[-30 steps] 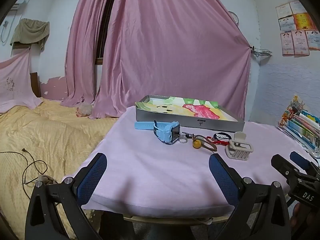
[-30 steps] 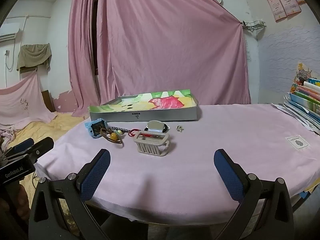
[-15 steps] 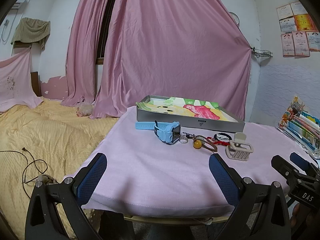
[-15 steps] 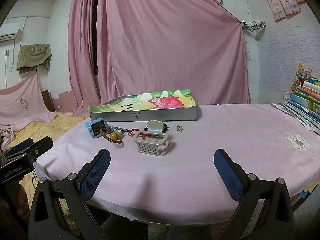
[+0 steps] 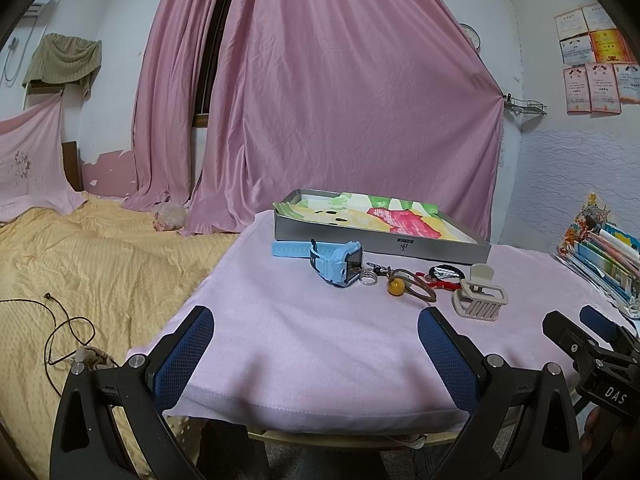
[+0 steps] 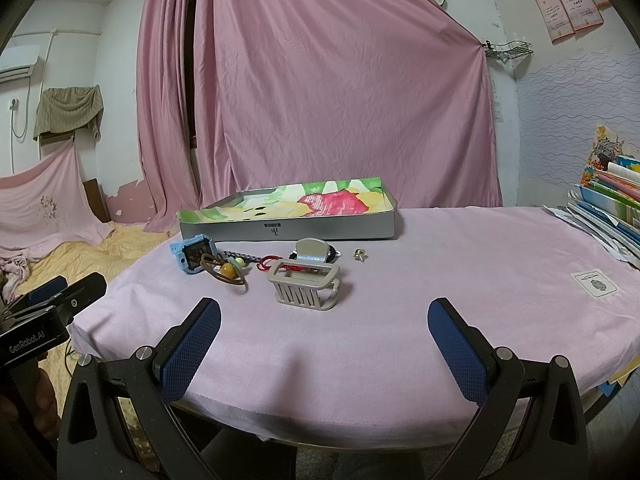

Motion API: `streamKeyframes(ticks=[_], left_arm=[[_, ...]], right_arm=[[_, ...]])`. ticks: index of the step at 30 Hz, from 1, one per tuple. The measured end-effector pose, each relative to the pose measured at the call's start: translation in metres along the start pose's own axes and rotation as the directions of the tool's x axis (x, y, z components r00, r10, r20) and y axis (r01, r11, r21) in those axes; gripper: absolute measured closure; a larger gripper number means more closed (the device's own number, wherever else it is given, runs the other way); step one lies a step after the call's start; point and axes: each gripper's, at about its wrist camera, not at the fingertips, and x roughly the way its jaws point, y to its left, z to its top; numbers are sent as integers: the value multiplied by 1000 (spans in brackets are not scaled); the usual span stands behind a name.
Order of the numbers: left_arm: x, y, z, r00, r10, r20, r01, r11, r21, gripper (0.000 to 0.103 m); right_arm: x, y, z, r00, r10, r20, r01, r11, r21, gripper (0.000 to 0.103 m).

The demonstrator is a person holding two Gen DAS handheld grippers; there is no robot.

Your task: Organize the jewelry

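Both grippers (image 5: 314,354) (image 6: 324,342) spread wide, empty, at table (image 6: 460,280) near edge; hair claw (image 6: 306,286) nearest.

"DAS" | right claw (image 5: 600,360) body (white letters) | "GenRobot.AI" | left claw (image 6: 52,300) body

Near tablecloth (image 6: 360,340) bare; hair claw (image 6: 306,284) fronts trinkets.

Right claw (image 6: 324,340) gapes wide above the worktop (image 6: 460,264); hair clip (image 6: 306,282), watch (image 6: 192,256) and tray (image 6: 288,230) lie beyond.
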Motion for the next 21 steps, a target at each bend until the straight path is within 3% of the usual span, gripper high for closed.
streamKeyframes(ticks=[21], left_arm=[[-1,3,-2,1000,0,-1,0,1000,-3,1]], right_arm=[[1,2,0,1000,2,-4,-2,1000,-4,1]])
